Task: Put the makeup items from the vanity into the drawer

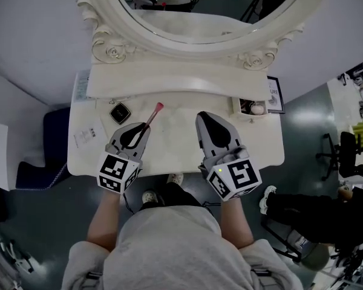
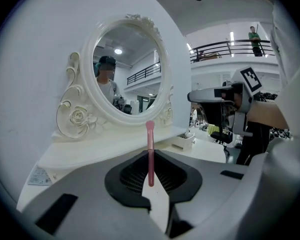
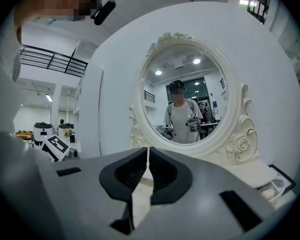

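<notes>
Brush (image 1: 155,112) sits in your left gripper (image 1: 145,127) over the vanity (image 1: 175,153), well apart from the drawer (image 1: 241,110). Left gripper view: jaws pinch its thin handle (a quick swing could pivot it loose). Right gripper view: right gripper (image 3: 146,156) pressed together, empty.

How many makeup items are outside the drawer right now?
2: a black compact on the vanity top, left; a pink brush in the left gripper. Others may be hidden.
</notes>
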`<state>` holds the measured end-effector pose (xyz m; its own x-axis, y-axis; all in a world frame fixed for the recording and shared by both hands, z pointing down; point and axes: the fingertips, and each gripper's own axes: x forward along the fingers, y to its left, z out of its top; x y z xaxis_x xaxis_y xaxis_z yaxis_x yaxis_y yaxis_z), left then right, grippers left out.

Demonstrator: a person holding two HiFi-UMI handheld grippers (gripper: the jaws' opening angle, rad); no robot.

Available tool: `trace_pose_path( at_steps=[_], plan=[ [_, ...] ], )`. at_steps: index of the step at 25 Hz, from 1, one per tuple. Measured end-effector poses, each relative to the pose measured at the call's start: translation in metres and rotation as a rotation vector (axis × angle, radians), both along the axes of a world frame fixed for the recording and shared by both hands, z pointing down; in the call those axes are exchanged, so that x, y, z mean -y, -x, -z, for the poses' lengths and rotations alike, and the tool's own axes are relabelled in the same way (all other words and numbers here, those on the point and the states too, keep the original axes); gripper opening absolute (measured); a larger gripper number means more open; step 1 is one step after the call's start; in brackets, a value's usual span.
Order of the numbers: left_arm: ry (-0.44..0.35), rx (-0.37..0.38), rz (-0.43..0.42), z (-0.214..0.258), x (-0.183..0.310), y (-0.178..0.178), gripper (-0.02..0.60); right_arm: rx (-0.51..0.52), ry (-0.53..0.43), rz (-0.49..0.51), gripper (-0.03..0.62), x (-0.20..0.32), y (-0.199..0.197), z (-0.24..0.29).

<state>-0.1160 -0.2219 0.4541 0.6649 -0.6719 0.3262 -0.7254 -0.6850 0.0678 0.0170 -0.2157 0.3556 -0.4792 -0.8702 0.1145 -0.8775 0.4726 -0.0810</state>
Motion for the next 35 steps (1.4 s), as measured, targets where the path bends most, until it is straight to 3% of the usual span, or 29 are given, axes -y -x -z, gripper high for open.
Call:
trace_pose_path(
  at_steps=[15,28,35],
  plan=[
    [-0.141,-0.12,-0.045,0.058,-0.032,0.009,0.051,0.006,-0.07,-0.105,0.028,-0.056,0.004,0.024],
    [-0.204,-0.151,-0.135,0.083,-0.067,0.005,0.051,0.023,-0.13,-0.242,0.028,-0.117,-0.008,0.041],
    [-0.221,-0.141,-0.168,0.09,-0.071,-0.019,0.051,0.036,-0.161,-0.285,0.028,-0.128,-0.035,0.048]
  ],
)
